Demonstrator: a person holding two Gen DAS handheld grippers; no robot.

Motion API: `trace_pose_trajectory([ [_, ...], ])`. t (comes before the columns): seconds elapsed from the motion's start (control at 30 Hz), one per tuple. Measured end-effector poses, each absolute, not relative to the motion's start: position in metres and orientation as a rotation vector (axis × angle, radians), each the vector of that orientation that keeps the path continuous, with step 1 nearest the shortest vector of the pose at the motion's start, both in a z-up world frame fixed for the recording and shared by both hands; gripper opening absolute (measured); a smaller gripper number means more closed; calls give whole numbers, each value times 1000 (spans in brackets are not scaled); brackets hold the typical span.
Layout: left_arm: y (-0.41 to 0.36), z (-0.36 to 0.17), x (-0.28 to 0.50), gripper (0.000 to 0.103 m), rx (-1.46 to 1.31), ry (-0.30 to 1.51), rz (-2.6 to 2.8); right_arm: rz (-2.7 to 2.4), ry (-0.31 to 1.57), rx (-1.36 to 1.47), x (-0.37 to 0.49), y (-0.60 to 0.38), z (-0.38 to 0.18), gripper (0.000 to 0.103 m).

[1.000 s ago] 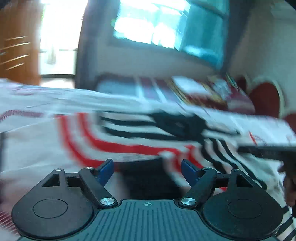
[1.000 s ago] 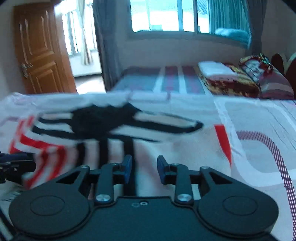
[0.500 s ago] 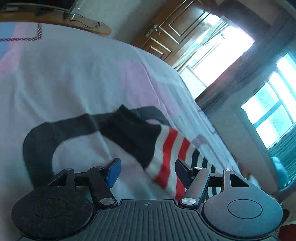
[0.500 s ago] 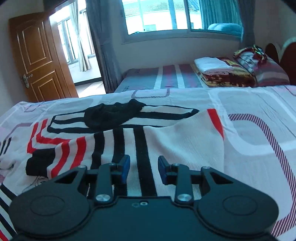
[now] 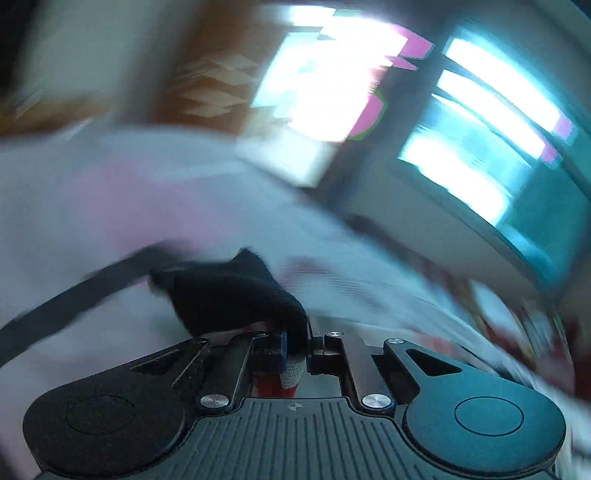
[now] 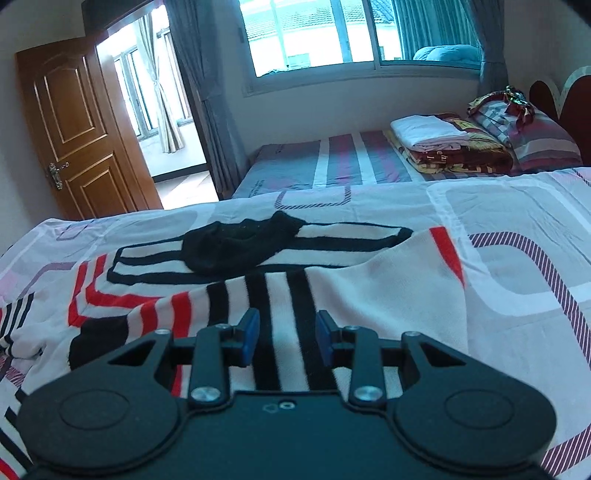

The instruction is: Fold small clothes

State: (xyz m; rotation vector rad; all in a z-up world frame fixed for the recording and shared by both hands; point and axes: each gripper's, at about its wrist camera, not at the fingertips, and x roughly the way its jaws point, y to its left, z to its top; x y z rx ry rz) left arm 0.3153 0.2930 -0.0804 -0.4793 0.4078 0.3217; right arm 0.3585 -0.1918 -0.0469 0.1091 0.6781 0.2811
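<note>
A white small garment with black and red stripes lies spread on the bed, a black part bunched at its far side. My right gripper is open just above the garment's near black stripes, holding nothing. In the blurred left wrist view my left gripper is shut on the garment's black cuff; red and white knit shows between its fingers.
The bed sheet is white with pink and striped shapes. A second bed with folded blankets stands behind. An open wooden door is at the far left, a window beyond.
My left gripper has closed on the garment's black cuff and is moving fast, blurring its view. My right gripper has stayed open and come slightly closer over the stripes.
</note>
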Motion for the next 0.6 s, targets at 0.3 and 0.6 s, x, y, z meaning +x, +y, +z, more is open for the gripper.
trace_pose_trajectory([
  [0.3,78,-71,426,9,-243,532,-113,228,667,133,354,-197,-51,35],
  [0.6,-23,-101,448,9,-92,682,-184,247,673,349,351,-231,-45,39],
])
